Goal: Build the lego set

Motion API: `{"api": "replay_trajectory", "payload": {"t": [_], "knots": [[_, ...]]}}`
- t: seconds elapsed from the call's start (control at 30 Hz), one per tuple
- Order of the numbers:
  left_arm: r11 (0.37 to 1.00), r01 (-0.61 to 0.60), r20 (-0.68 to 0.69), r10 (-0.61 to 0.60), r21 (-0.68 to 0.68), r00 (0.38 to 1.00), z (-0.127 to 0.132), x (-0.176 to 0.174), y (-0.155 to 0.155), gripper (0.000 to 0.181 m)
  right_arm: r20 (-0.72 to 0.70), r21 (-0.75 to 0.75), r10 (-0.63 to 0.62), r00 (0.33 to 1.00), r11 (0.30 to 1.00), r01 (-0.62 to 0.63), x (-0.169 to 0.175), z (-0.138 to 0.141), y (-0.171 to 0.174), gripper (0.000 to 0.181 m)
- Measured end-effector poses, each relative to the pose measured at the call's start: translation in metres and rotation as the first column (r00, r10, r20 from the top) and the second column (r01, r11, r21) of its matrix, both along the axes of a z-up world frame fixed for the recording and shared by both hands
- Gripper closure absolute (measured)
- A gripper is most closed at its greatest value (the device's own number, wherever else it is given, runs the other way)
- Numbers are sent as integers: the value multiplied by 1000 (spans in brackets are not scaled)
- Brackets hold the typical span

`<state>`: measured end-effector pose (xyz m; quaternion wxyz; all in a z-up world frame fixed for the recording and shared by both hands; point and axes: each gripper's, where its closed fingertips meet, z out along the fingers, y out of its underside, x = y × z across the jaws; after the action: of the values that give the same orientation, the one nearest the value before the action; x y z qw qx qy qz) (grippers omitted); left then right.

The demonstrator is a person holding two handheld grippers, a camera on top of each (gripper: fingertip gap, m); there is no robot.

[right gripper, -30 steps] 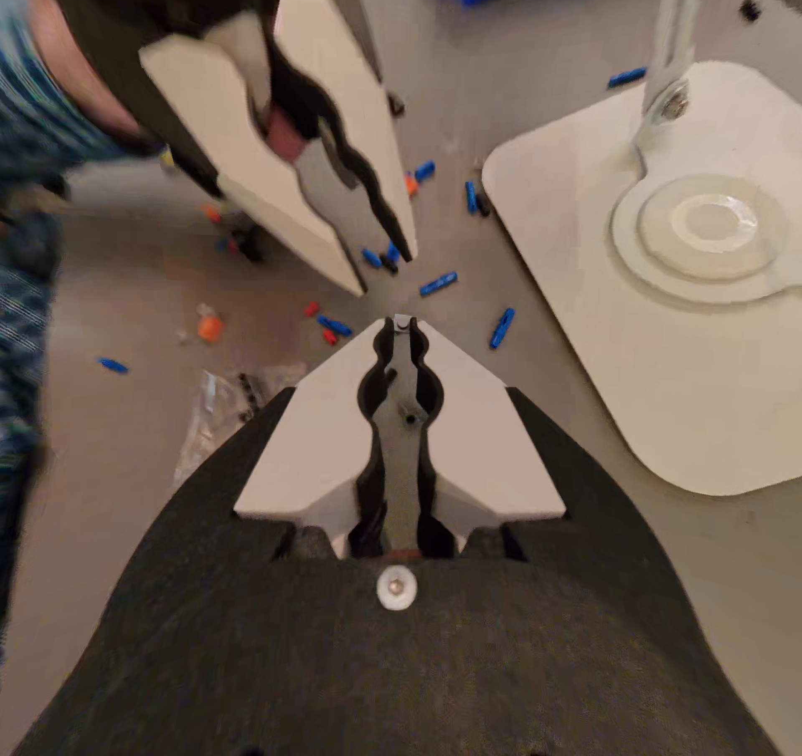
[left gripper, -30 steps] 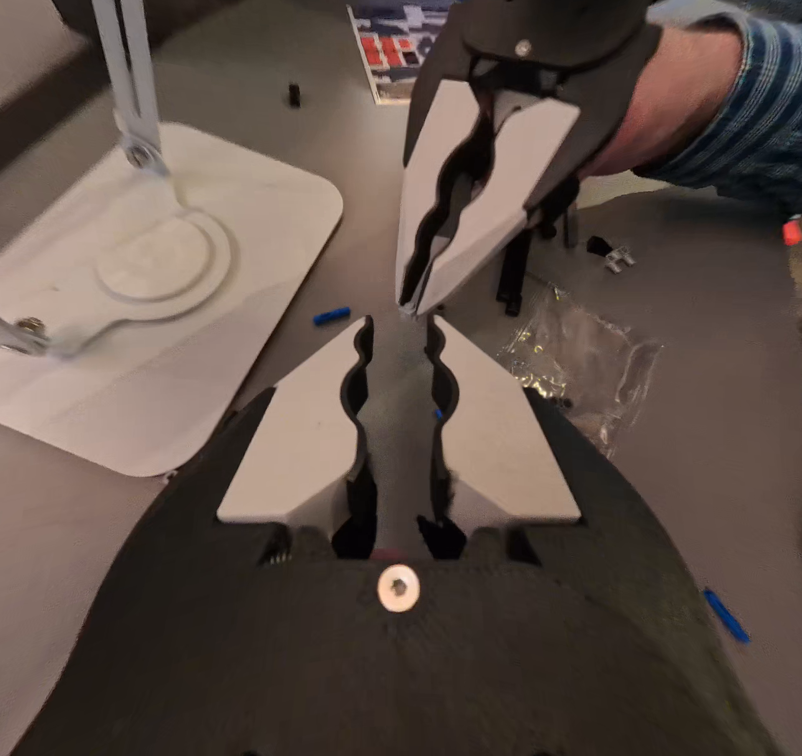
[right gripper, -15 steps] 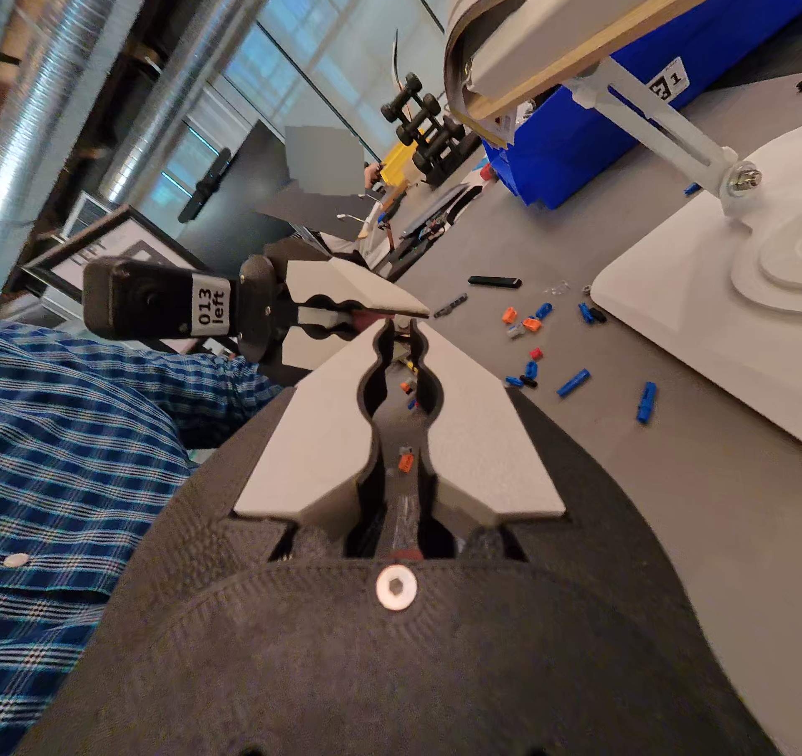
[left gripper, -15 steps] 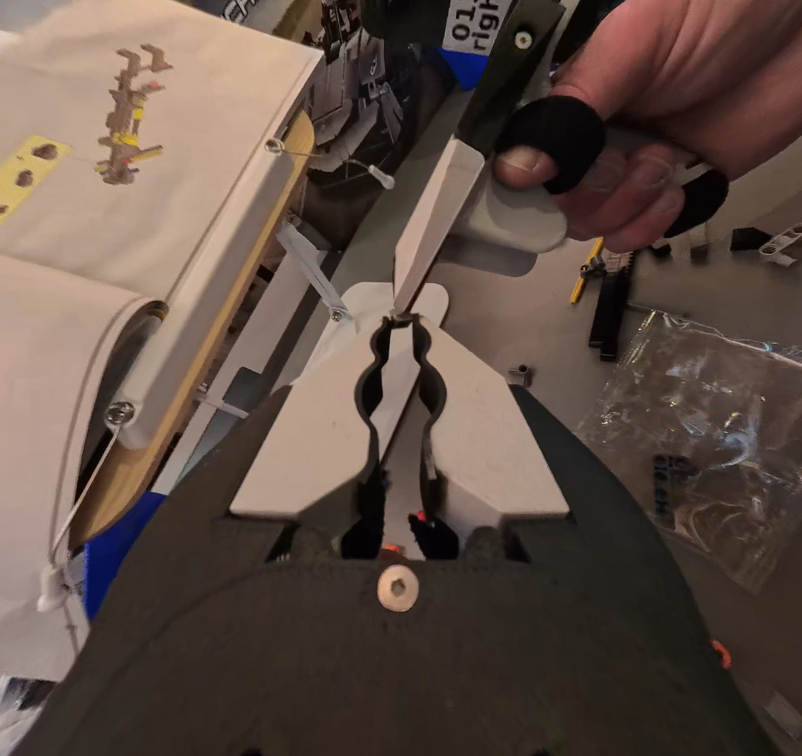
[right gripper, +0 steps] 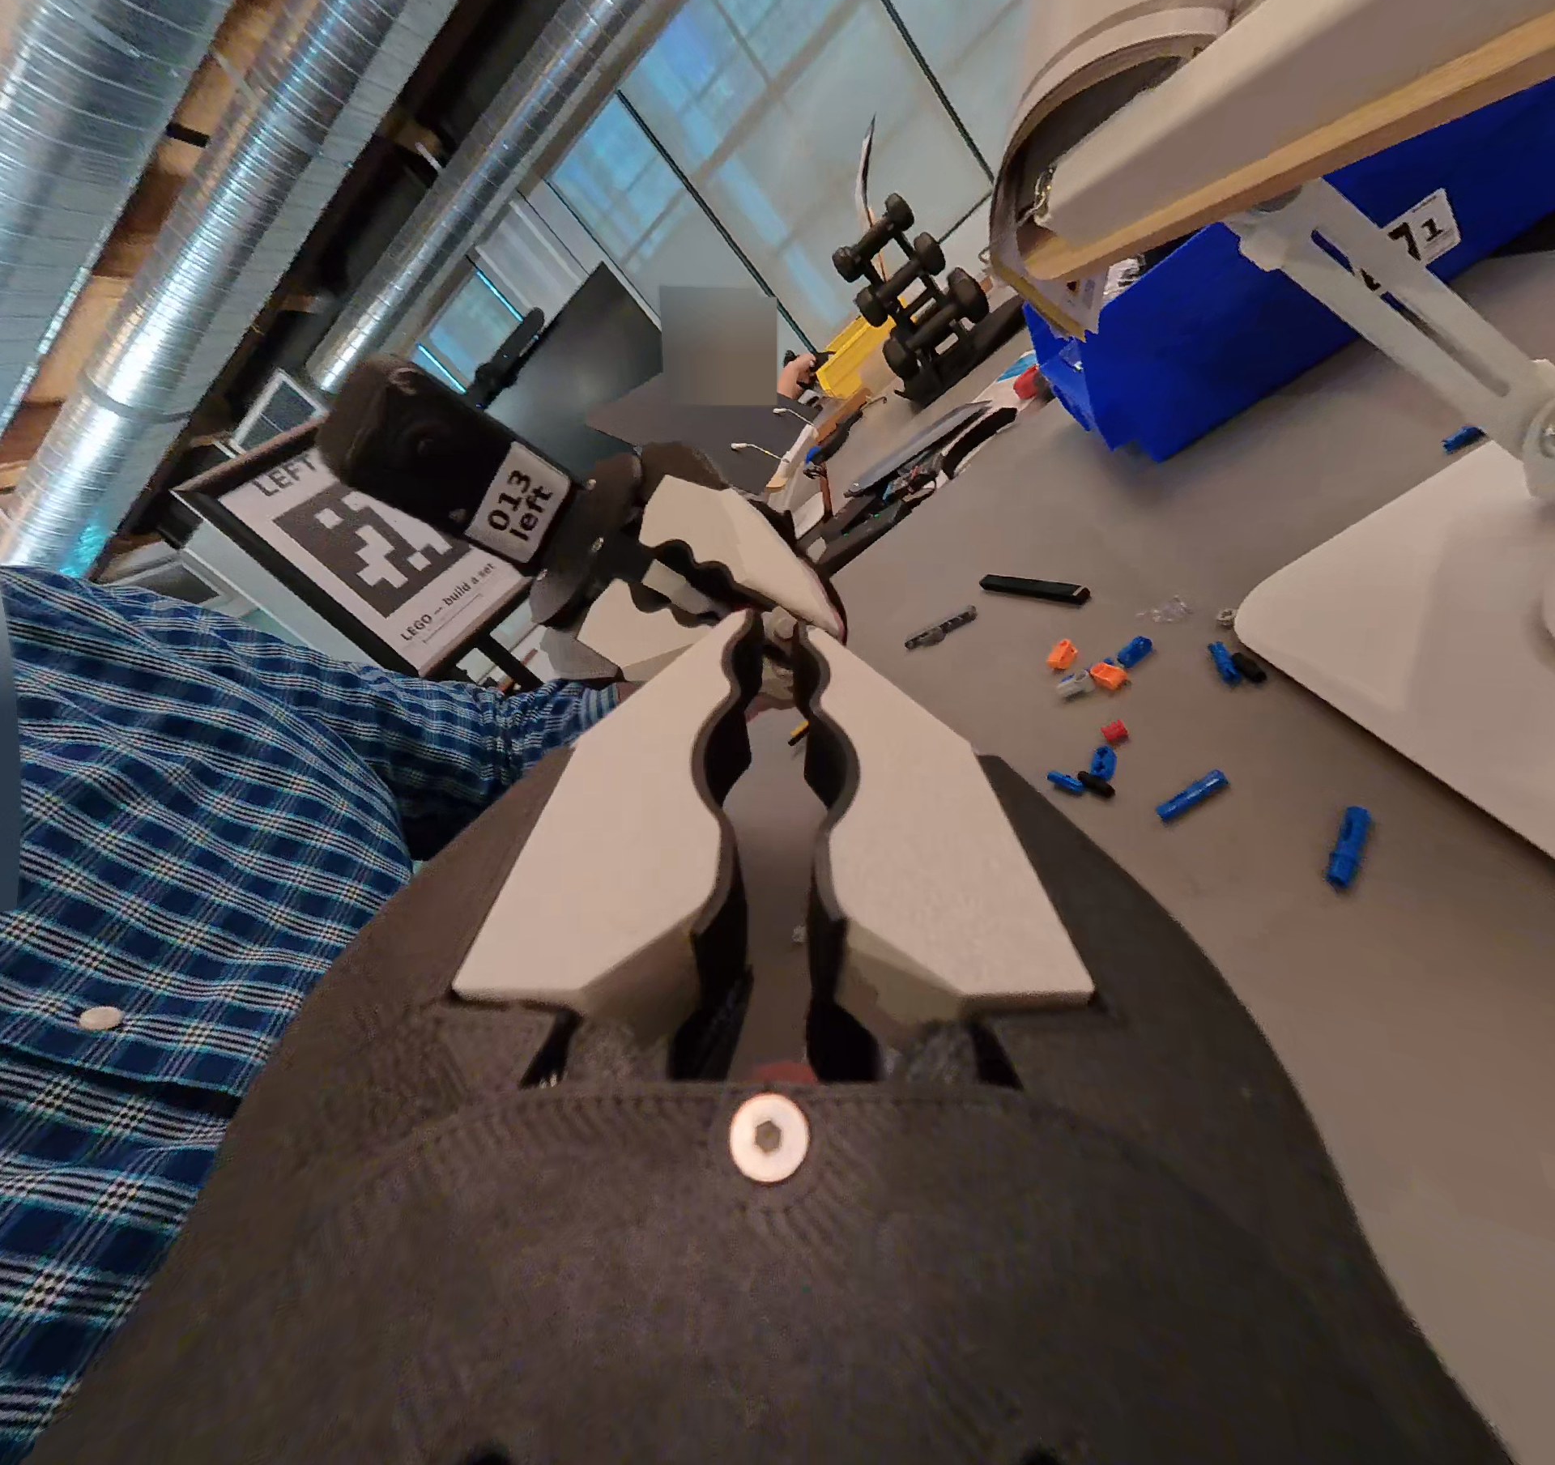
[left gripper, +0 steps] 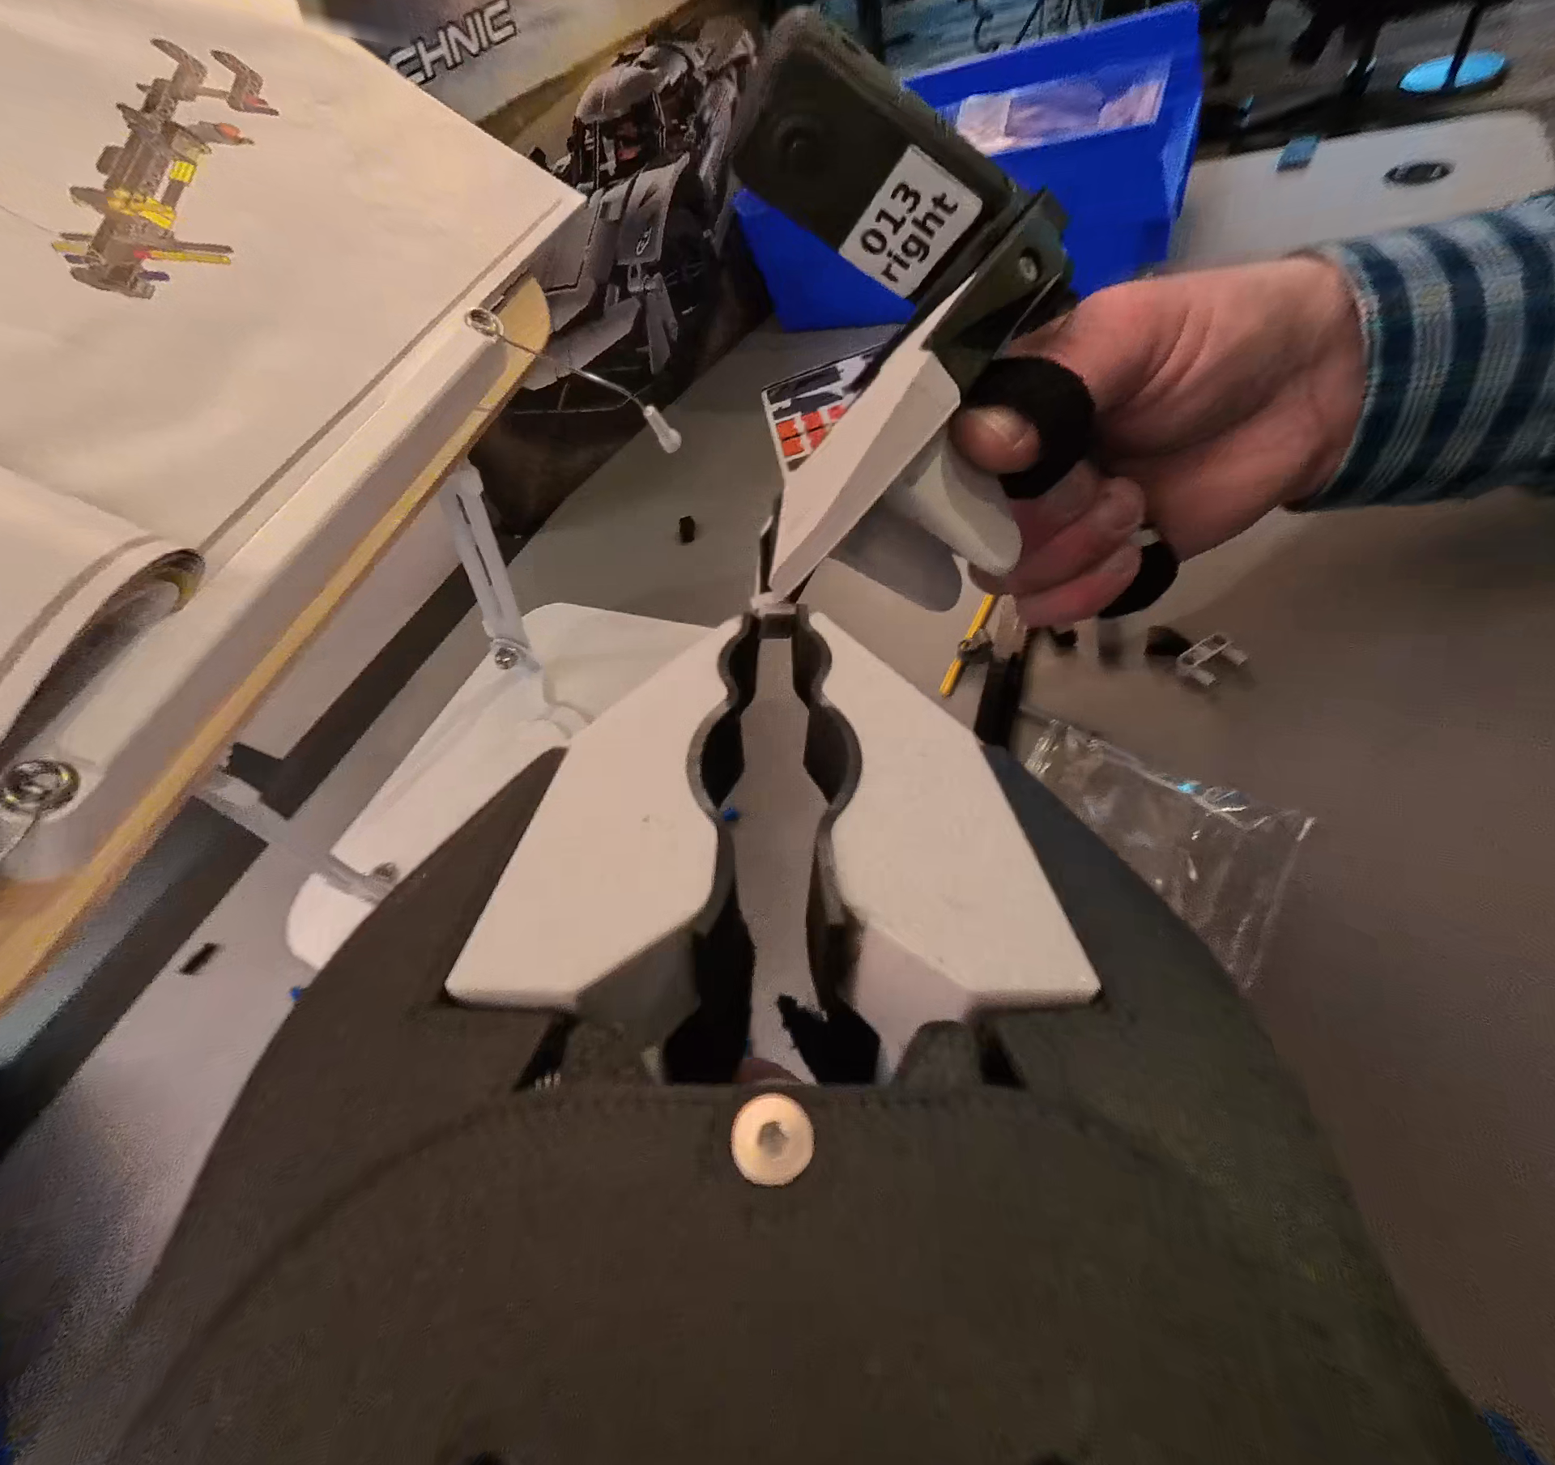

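Note:
A small grey lego piece [left gripper: 775, 610] is pinched between the tips of my left gripper [left gripper: 776, 625], which is shut on it, held up above the table. My right gripper [left gripper: 770, 583] comes down from the upper right in a person's hand and meets the same spot tip to tip. In the right wrist view my right gripper [right gripper: 778, 635] is shut on a small grey piece [right gripper: 779, 650], with the left gripper [right gripper: 829, 617] touching it from the left. Whether it is one piece or two joined is hidden by the fingers.
An open instruction booklet [left gripper: 252, 289] sits on a white stand [left gripper: 505, 751] at left. A blue bin [left gripper: 1094, 188], a sticker sheet [left gripper: 799, 423] and a clear plastic bag [left gripper: 1178, 827] lie on the grey table. Loose blue and orange pins [right gripper: 1094, 676] and a black beam [right gripper: 1035, 587] lie to the right.
Both grippers rose from the table and tilted up. My left gripper, open a second ago, has shut on the piece at the right gripper's tips.

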<state>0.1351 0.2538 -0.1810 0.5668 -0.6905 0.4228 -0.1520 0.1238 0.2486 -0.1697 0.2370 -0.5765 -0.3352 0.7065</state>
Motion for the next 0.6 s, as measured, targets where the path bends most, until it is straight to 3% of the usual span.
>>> {"api": "replay_trajectory", "payload": {"t": [0.03, 0.13, 0.23, 0.37, 0.6], "knots": [[1000, 6, 25, -5, -14, 1000, 1, 0, 0, 176, -8, -2, 0, 1000, 1000, 0, 0, 1, 0, 177], [998, 30, 102, -25, -48, 995, 4, 1, -1, 176, -27, -2, -1, 1000, 1000, 1, 0, 4, -1, 177], [1000, 16, 70, -17, 19, 997, 10, -1, 0, 176, -43, -22, -8, 999, 1000, 7, -1, 9, 0, 177], [976, 9, -142, 22, 216, 990, 17, -2, 0, 176, -42, -64, -9, 999, 998, 6, 4, 15, 4, 173], [932, 79, -322, 42, 353, 946, 21, 5, -6, 176, -14, -63, 81, 997, 995, -82, 5, 18, -10, 167]]}}
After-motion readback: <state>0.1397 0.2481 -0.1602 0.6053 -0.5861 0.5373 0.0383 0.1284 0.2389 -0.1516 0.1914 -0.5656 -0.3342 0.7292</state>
